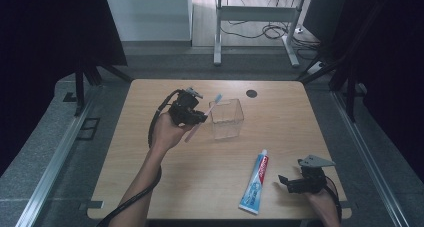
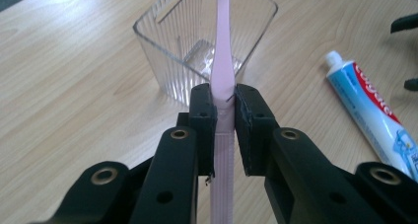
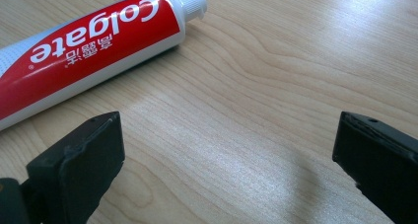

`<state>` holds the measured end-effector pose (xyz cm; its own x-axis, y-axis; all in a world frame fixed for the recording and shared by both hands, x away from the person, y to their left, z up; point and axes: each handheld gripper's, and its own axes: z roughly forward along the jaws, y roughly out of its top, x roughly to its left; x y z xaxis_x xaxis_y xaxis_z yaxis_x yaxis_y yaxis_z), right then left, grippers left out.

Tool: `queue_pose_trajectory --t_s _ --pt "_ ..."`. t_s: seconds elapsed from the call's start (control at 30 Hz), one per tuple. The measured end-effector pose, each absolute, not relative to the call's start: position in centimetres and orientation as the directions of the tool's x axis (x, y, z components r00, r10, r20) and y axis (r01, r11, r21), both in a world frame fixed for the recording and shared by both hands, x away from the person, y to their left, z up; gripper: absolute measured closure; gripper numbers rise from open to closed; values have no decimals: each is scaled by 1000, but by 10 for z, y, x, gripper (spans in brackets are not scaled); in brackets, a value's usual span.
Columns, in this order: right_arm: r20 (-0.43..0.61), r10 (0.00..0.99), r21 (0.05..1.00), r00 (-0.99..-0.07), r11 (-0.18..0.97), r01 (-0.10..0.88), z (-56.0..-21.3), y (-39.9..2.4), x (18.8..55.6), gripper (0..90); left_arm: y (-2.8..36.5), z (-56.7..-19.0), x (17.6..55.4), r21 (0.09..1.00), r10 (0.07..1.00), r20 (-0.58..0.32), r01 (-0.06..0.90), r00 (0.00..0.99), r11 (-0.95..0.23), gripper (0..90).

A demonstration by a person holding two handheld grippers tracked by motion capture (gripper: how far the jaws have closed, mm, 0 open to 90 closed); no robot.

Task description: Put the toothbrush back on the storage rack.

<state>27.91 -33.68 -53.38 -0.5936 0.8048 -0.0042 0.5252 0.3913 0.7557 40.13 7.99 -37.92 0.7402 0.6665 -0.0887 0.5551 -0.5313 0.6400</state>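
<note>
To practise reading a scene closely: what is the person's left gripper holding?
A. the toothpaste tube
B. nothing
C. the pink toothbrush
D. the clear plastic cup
C: the left gripper has its jaws clamped on the handle of the pink toothbrush, which points toward the clear plastic cup; the toothpaste tube lies apart on the table.

Left gripper (image 1: 199,118) held raised above table on bent left forearm (image 1: 145,174), jaws clamped tight on pink toothbrush (image 2: 223,61), pads pressed to handle both sides. Right gripper (image 1: 284,183) rested low at near table edge, jaws spread wide, nothing gripped.
</note>
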Motion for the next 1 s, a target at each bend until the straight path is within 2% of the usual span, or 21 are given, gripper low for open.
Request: queue_pose_trajectory --t_s 1.0 --pt "0 799 756 -601 394 523 -534 -336 280 0 37 -374 431 730 680 -89 513 727 -453 788"
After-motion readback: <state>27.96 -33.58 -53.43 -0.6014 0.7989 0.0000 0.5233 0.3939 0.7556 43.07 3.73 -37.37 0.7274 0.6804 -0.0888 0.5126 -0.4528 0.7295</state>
